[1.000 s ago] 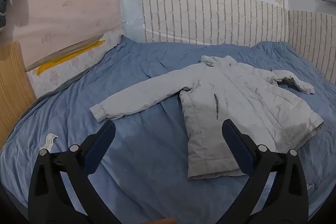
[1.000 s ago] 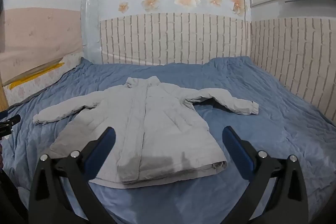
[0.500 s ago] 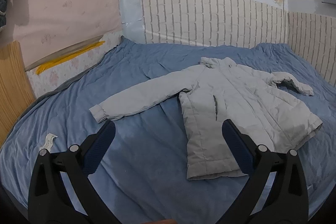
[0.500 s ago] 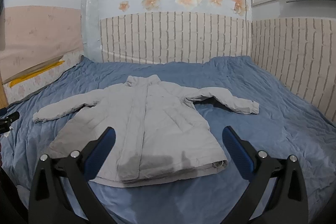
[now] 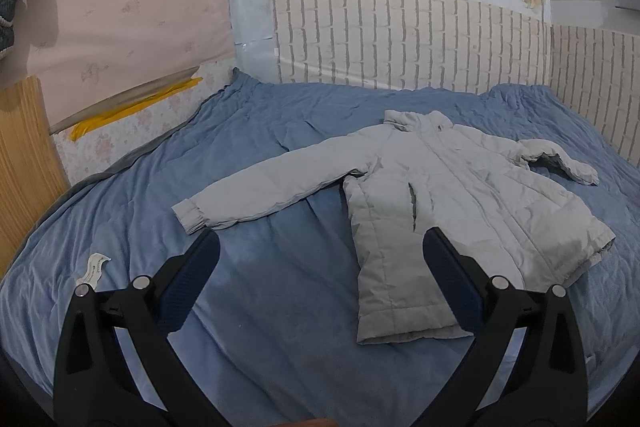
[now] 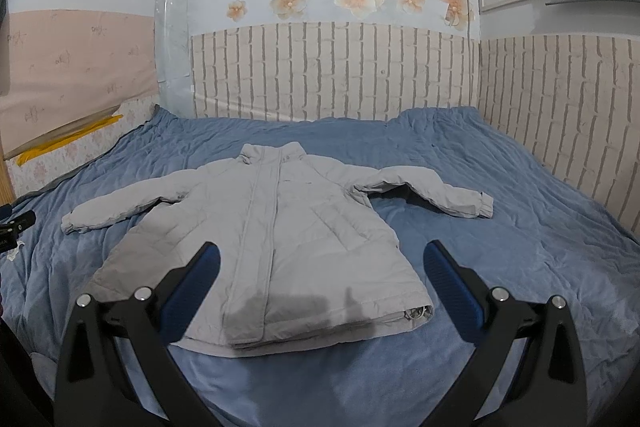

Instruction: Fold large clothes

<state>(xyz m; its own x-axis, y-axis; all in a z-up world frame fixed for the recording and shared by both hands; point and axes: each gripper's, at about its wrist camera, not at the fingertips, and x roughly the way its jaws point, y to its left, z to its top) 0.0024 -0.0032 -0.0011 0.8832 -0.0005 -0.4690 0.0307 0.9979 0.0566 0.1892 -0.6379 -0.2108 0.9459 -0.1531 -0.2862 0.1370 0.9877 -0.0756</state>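
So the jacket (image 6: 276, 239) lies flat in the middle of the bed (image 6: 540, 247), collar toward the far wall, hem toward the cameras, one sleeve (image 5: 260, 193) stretched out left and the other (image 6: 432, 191) out right. Left tool (image 5: 320, 263) hangs near the left sleeve's cuff, right tool (image 6: 320, 263) above the hem, neither touching anything. A small paper tag (image 5: 94, 269) sits on the bed left of that cuff.

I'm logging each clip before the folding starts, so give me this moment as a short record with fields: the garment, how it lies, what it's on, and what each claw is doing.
garment: pale grey padded jacket
lay: flat, front up, collar toward the brick-pattern wall, both sleeves spread outward
surface: blue bedspread
left claw: open, empty, above the bedspread near the jacket's sleeve cuff
right claw: open, empty, above the jacket's hem
folding: not begun
other: small white tag on the bedspread
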